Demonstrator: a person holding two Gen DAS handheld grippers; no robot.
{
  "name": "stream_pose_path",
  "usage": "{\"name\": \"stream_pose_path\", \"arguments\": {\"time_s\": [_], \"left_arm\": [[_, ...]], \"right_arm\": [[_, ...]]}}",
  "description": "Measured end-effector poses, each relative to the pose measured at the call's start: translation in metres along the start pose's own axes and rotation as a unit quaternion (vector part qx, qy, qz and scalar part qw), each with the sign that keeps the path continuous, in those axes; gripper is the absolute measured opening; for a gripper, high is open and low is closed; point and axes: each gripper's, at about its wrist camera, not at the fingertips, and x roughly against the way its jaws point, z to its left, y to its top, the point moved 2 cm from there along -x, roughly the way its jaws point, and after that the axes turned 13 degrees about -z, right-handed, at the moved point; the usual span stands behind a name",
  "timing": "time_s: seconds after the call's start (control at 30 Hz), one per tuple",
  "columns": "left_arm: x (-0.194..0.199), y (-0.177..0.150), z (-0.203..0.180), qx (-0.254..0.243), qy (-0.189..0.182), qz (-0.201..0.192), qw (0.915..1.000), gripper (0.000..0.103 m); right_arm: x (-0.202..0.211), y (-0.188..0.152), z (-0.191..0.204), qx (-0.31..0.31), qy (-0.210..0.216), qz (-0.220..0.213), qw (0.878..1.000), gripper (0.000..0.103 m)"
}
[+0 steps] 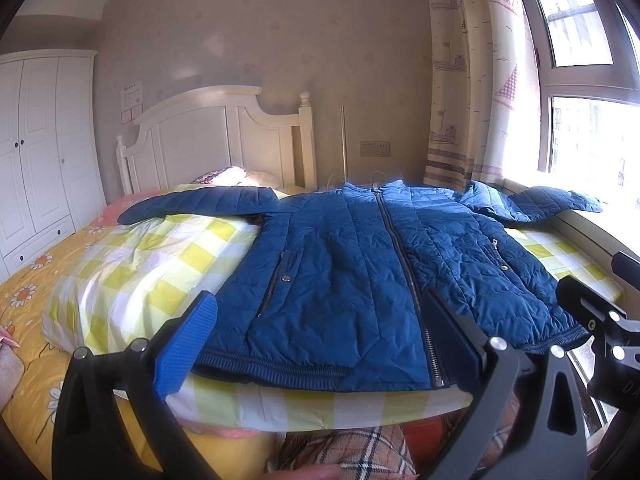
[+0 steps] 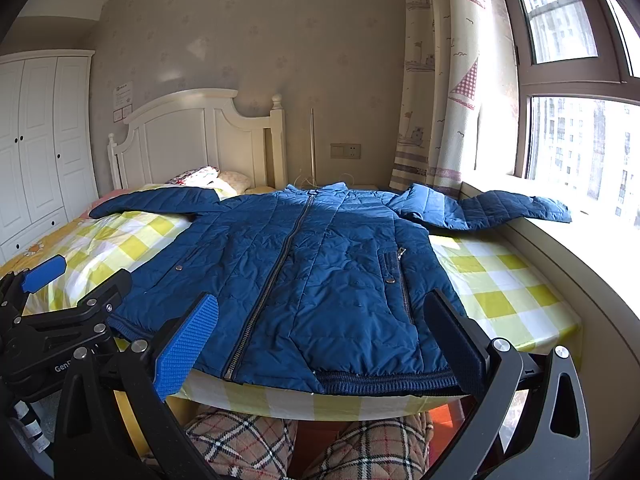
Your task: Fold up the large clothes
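Note:
A blue quilted jacket (image 1: 360, 264) lies flat, front up and zipped, on a yellow-and-white checked sheet (image 1: 152, 264); it also shows in the right wrist view (image 2: 320, 272). Both sleeves are spread out sideways; the right sleeve (image 2: 500, 210) rests on the window sill. My left gripper (image 1: 320, 340) is open, just in front of the hem near its left half. My right gripper (image 2: 324, 344) is open in front of the hem's right half. Neither touches the jacket. The left gripper also shows in the right wrist view (image 2: 76, 280).
The bed has a white headboard (image 1: 216, 136) and pillows at the far end. A white wardrobe (image 1: 36, 152) stands at the left. A window sill (image 2: 560, 256) and curtain (image 2: 440, 80) run along the right. My plaid-clad knees (image 2: 304, 440) are under the bed edge.

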Motion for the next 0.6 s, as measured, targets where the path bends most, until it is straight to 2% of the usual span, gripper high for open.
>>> {"name": "stream_pose_path", "arguments": {"time_s": [0.6], "left_arm": [[0.0005,-0.0018,0.0011,0.002,0.0,0.001,1.0,0.101]], "right_arm": [[-0.0017,0.0013,-0.0019,-0.003,0.003,0.003,1.0,0.098]]}}
